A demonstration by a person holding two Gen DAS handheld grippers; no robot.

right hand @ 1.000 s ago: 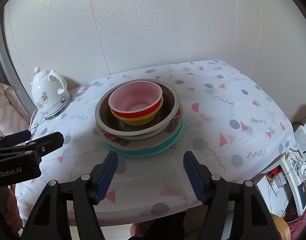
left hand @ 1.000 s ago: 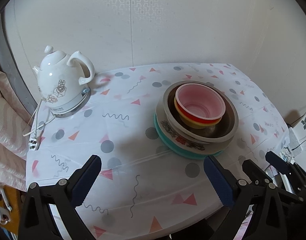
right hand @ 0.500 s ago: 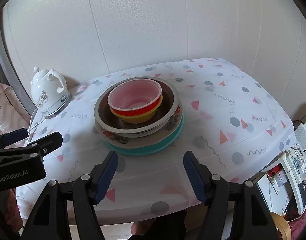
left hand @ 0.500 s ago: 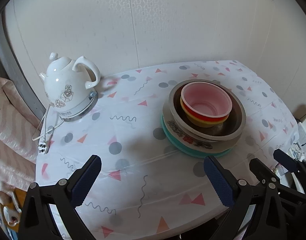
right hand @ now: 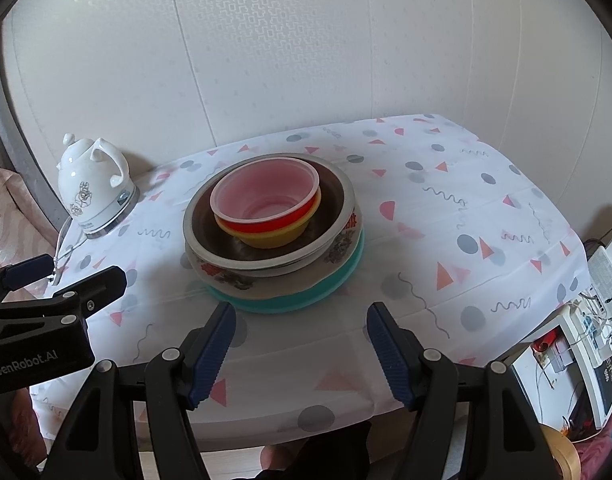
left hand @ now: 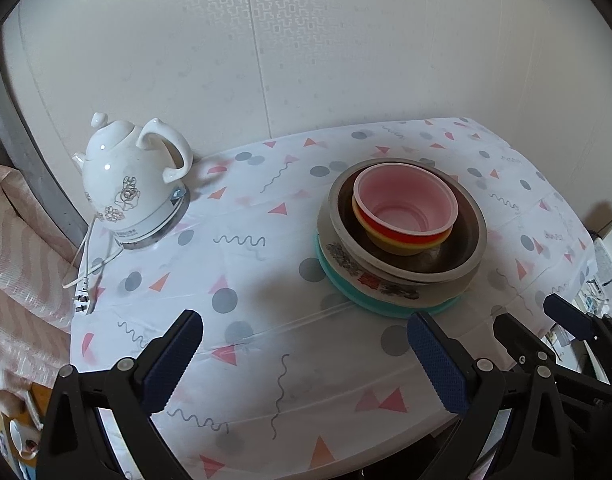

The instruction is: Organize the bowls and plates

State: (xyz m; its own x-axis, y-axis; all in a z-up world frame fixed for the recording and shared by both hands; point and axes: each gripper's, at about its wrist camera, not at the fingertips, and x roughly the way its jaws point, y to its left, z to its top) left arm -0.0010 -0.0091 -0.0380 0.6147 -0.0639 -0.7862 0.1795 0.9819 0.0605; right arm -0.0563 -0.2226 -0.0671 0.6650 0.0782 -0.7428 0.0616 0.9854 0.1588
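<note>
Two plastic bowls [right hand: 266,204] nested in steel bowl [right hand: 338,200], atop plates [right hand: 338,276]

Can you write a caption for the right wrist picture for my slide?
Open right gripper hovers before a stack: pink bowl in yellow bowl, steel bowl, floral plate, teal plate; white kettle behind.

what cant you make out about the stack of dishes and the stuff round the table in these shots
- Yellow bowl interior: both views, hidden by the red bowl and the clear pink-looking one nested in it.
- Teal plate face: both views, covered by the floral plate and metal bowl.
- Kettle base lettering: too small.
- Device beside the table: right wrist view, cut off by the edge.
</note>
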